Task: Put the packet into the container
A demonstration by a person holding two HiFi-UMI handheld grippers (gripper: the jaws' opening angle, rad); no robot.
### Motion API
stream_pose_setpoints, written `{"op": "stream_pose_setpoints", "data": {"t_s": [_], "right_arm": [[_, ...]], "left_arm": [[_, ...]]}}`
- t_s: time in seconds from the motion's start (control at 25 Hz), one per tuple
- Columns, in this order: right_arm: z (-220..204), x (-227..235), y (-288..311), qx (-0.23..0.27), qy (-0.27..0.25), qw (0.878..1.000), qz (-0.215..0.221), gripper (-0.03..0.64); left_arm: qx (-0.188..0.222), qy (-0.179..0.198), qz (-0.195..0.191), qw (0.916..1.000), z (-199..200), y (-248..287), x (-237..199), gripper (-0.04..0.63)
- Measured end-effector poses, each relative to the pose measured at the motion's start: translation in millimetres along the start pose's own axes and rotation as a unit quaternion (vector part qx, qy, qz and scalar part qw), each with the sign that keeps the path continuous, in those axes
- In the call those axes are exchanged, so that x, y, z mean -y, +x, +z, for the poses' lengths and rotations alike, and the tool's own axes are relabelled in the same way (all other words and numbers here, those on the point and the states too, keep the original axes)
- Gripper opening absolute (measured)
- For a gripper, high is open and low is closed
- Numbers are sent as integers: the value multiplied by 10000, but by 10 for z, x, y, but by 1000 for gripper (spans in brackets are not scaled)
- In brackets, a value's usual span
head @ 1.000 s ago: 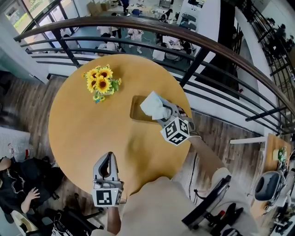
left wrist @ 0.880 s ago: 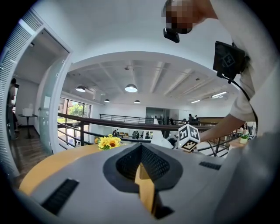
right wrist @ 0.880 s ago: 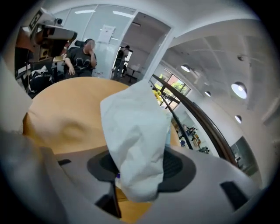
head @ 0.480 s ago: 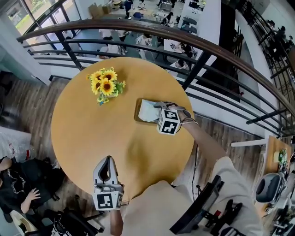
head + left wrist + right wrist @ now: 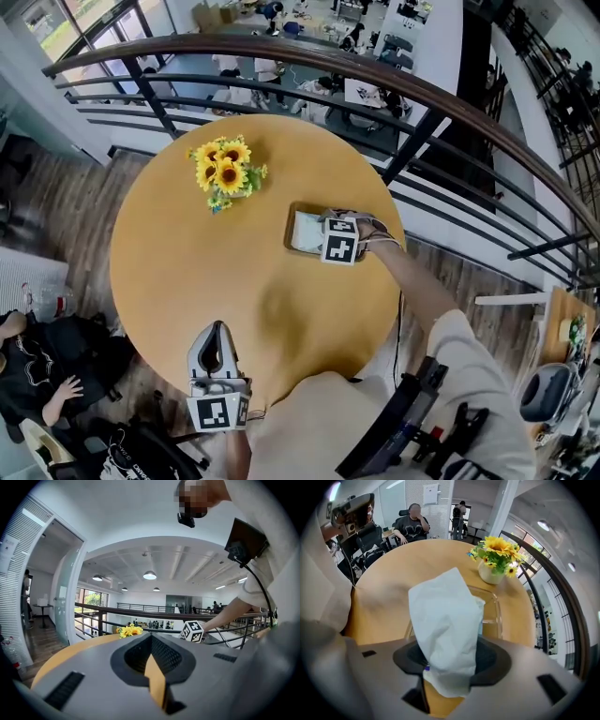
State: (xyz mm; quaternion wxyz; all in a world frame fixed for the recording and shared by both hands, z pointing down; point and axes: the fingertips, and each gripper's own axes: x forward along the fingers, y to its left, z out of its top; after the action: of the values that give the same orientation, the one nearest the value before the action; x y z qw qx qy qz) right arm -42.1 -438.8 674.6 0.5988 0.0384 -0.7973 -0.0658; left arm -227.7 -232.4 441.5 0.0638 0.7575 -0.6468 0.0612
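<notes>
descent shows in the head view: over the last second the right gripper (image 5: pixel 322 231) has carried the packet (image 5: pixel 305 232) from above the table (image 5: pixel 187 272) down into the container (image 5: pixel 292 249), so by my reading only the release is left. left gripper (image 5: pixel 215 339) waits at the near edge. left gripper view: its jaws are pressed together on nothing. right gripper view: the jaws pinch the packet's near end, and the rest stands forward over the clear container, sunflowers (image 5: pixel 499 550) beyond.
</notes>
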Motion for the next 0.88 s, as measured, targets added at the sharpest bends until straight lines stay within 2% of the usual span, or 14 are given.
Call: {"op": "stream_pose_setpoints", "data": {"t_s": [0.4, 0.64, 0.88], "right_arm": [[5, 1, 199, -23, 43, 9998, 185, 230], [51, 83, 196, 86, 15, 9999, -140, 243], [81, 94, 70, 200, 83, 9994, -254, 248]], "left_arm": [[-110, 14, 96, 9999, -27, 35, -67, 5], [-100, -9, 56, 9999, -58, 102, -66, 5], [-50, -4, -38, 10000, -26, 118, -6, 5]]}}
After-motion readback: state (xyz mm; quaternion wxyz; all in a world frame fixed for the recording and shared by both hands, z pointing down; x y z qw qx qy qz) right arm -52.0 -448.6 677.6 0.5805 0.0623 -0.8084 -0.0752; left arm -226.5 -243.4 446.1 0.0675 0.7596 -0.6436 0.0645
